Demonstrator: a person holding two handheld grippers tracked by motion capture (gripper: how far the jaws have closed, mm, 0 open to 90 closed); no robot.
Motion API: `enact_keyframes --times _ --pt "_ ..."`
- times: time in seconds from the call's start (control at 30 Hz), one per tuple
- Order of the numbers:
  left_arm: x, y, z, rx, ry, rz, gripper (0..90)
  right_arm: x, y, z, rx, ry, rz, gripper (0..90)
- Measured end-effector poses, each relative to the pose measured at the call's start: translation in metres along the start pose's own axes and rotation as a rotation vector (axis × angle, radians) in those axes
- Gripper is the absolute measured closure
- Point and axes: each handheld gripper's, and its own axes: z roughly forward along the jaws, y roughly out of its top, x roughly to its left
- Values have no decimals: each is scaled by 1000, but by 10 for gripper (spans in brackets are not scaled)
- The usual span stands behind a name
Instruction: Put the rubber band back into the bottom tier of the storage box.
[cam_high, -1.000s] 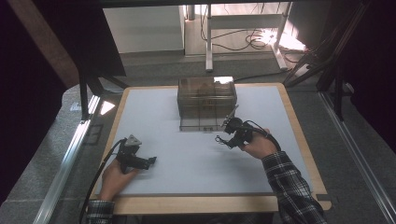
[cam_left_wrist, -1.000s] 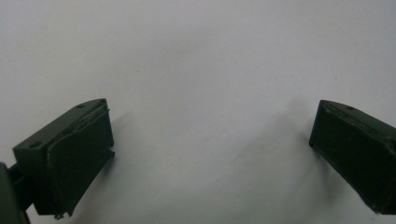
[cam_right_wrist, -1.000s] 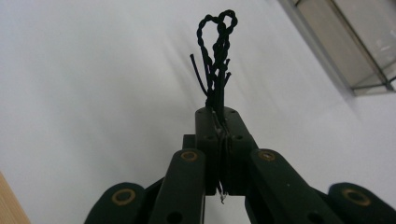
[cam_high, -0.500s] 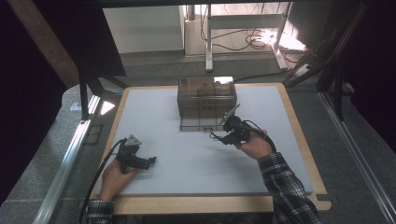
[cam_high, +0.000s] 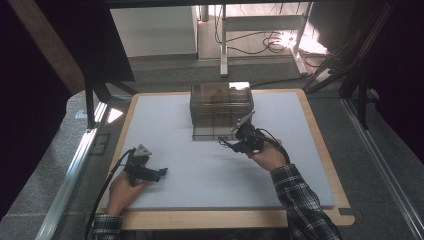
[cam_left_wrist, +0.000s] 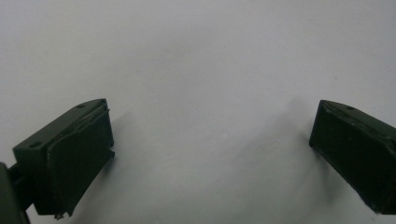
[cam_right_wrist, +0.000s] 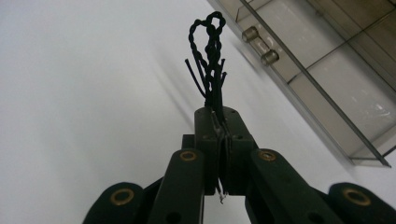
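Note:
My right gripper (cam_right_wrist: 223, 116) is shut on a bundle of black twisted wires (cam_right_wrist: 210, 51) that sticks out past its jaws, one strand looped at the tip. In the high view this gripper (cam_high: 234, 142) hovers over the white mat (cam_high: 200, 200), just in front of a smoky transparent drawer cabinet (cam_high: 220, 107), with the wires (cam_high: 223, 144) pointing left. The cabinet's front and two small knobs (cam_right_wrist: 261, 44) show at the upper right of the right gripper view. My left gripper (cam_high: 161, 173) rests low on the mat at the near left. Its jaws (cam_left_wrist: 210, 140) stand wide open with nothing between them.
The mat lies on a wooden board (cam_high: 320, 130) whose rim shows on all sides. Beyond the board are a metal rail (cam_high: 75, 165) at the left, table legs and loose cables (cam_high: 260, 42) on the floor at the back.
My right gripper has shifted slightly left along the cabinet's front with the wires still held. The left gripper has stayed in place.

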Motion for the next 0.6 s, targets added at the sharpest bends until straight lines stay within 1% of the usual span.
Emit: enact_keyframes --times 0.37,0.6 --pt "0 0 0 0 0 0 0 3 7 6 -63 -15 12 851" --pt "0 0 0 0 0 0 0 4 12 12 -94 -24 6 849"
